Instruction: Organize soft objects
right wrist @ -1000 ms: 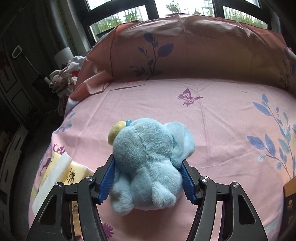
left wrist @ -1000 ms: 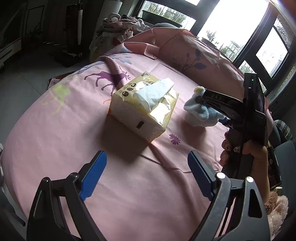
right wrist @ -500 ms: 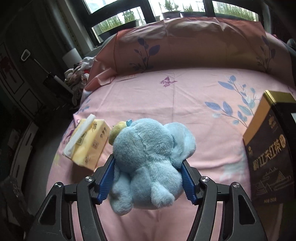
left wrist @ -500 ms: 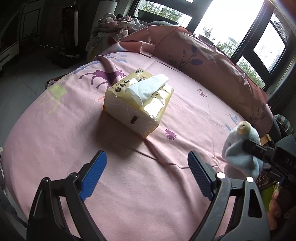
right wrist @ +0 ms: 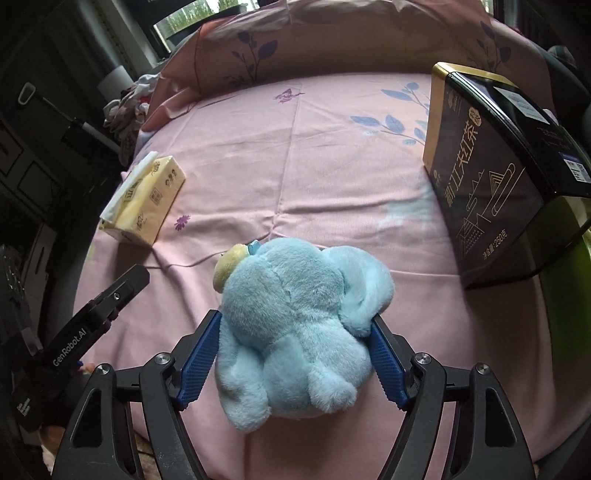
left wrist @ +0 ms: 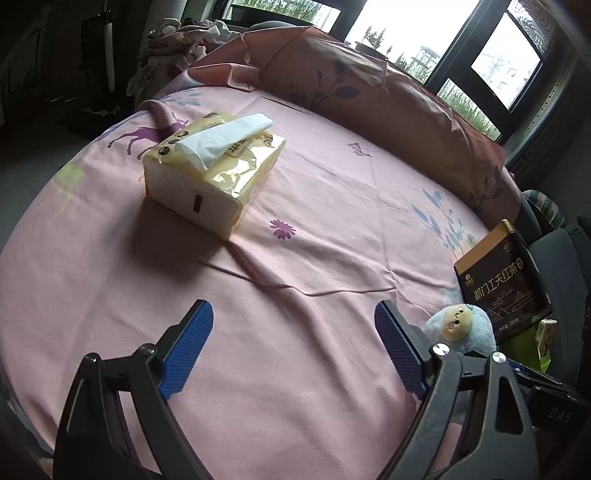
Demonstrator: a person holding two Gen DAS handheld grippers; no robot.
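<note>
My right gripper (right wrist: 295, 354) is shut on a light blue plush toy (right wrist: 295, 325) with a yellow face, holding it over the near edge of the pink bed. The plush also shows in the left wrist view (left wrist: 461, 328), low at the right, beside a dark tea box. My left gripper (left wrist: 291, 354) is open and empty above the near part of the pink sheet (left wrist: 295, 221). A yellow pack of tissues (left wrist: 214, 173) with one tissue pulled up lies on the sheet at the far left; it also shows in the right wrist view (right wrist: 144, 203).
A dark tea box (right wrist: 491, 173) stands at the bed's right edge, also in the left wrist view (left wrist: 502, 280). A pink pillow (left wrist: 369, 88) lies along the far side below windows. A pile of clothes (left wrist: 177, 33) is at the back left. Dark furniture stands left of the bed.
My right gripper has carried the plush toy from the middle of the bed to the near right corner, beside the tea box. The left gripper has stayed open.
</note>
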